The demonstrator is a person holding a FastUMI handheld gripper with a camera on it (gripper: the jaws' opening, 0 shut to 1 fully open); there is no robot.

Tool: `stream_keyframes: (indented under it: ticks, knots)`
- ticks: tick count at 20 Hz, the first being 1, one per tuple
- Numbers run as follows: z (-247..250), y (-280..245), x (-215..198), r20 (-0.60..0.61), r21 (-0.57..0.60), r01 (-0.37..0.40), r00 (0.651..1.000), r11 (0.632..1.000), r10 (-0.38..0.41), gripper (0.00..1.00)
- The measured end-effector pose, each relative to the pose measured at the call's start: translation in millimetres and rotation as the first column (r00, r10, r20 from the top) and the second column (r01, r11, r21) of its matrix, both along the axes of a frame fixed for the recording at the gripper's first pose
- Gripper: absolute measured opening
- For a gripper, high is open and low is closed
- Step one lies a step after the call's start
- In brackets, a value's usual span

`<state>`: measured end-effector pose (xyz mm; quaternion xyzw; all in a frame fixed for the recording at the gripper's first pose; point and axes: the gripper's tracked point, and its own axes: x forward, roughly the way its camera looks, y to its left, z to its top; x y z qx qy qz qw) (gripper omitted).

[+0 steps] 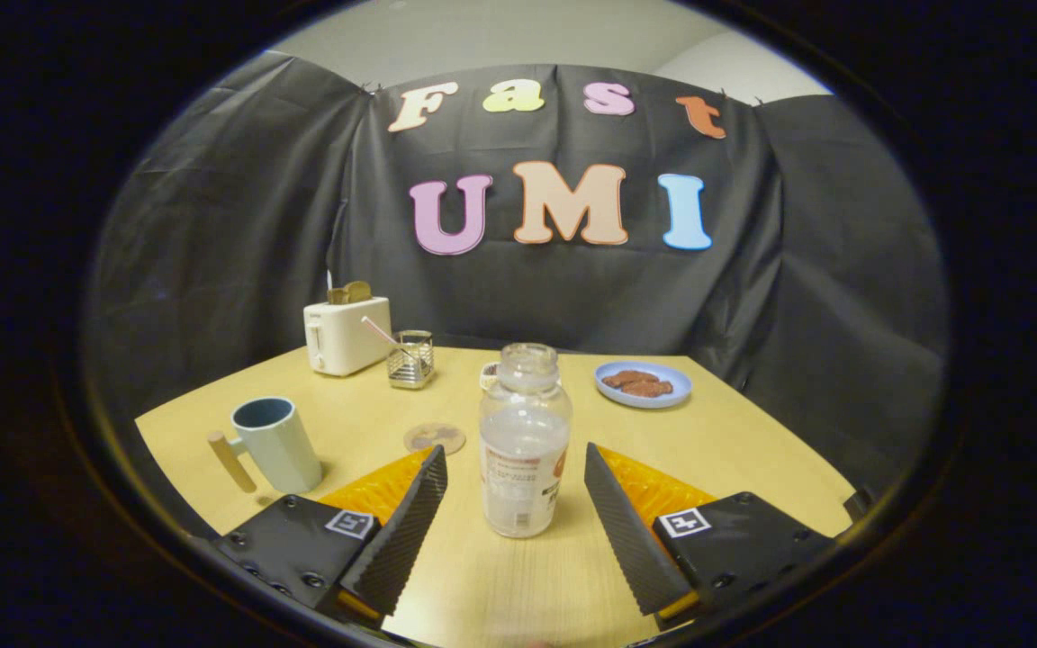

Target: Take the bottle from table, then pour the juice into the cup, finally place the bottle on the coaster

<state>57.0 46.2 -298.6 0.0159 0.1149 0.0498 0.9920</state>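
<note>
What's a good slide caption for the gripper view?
Open gripper straddles an uncapped bottle standing on the table, fingers clear of it, cup and coaster beyond.

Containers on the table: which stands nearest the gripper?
The clear bottle, uncapped, upright between the open gripper's fingers; the cup and wire holder stand farther off.

Dim, warm overhead light; sharp centre, fisheye bending and darkening outward.

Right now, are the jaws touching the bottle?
Apart. The gripper view shows the gripper open, the bottle standing upright between its jaws with bare table visible on each side of it.
</note>
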Motion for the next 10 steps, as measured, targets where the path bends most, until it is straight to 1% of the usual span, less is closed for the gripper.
stream_keyframes:
  ticks: [5, 10]
  knots:
    - [-33.1, 0.9, 12.7, -0.052, 0.032, 0.011, 0.999, 0.999, -0.009, 0.98]
    - [-51.4, -3.3, 23.9, -0.082, 0.048, 0.031, 0.996, 0.998, -0.027, 0.97]
